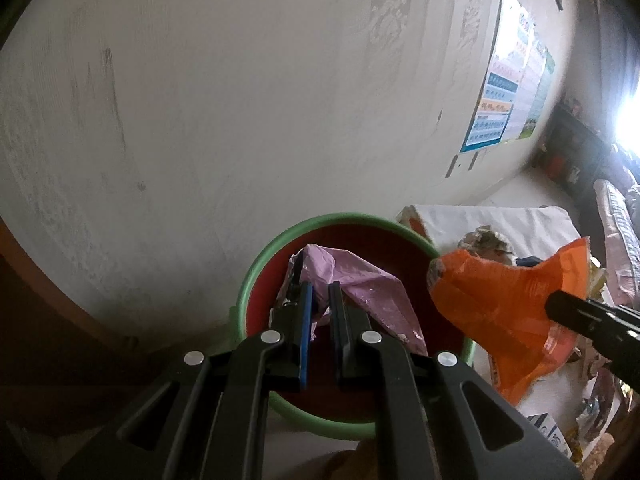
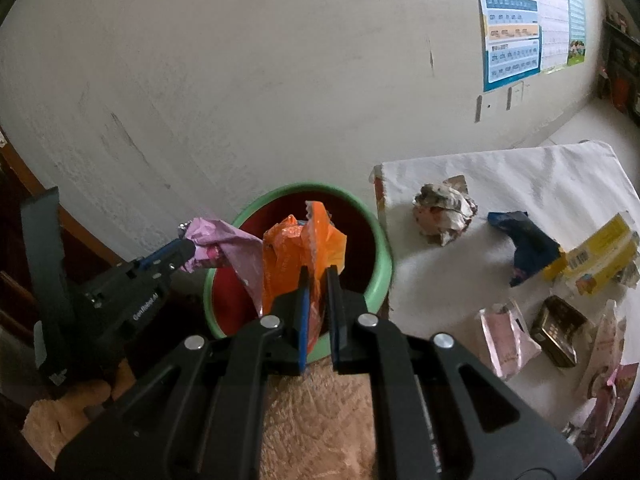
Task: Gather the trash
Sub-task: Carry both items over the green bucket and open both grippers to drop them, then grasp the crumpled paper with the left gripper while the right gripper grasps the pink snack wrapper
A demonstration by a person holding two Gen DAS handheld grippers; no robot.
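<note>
A bin with a green rim [image 1: 256, 272] and a red inside stands against the wall. My left gripper [image 1: 320, 286] hangs over its mouth, shut on a crumpled pink wrapper [image 1: 360, 280]. To its right, my right gripper [image 1: 554, 306] grips an orange wrapper [image 1: 492, 300] beside the rim. In the right wrist view, my right gripper [image 2: 317, 272] is shut on the orange wrapper [image 2: 292, 248] above the bin [image 2: 380, 240]. The left gripper [image 2: 188, 248] holds the pink wrapper [image 2: 228, 236] at the bin's left edge.
A table under a white cloth [image 2: 520, 176] stands right of the bin. On it lie a crumpled paper ball [image 2: 444, 212], a dark blue wrapper [image 2: 524, 244], a yellow box [image 2: 600, 256], a pink packet [image 2: 504, 336] and a dark packet [image 2: 558, 328]. A poster [image 2: 528, 20] hangs on the wall.
</note>
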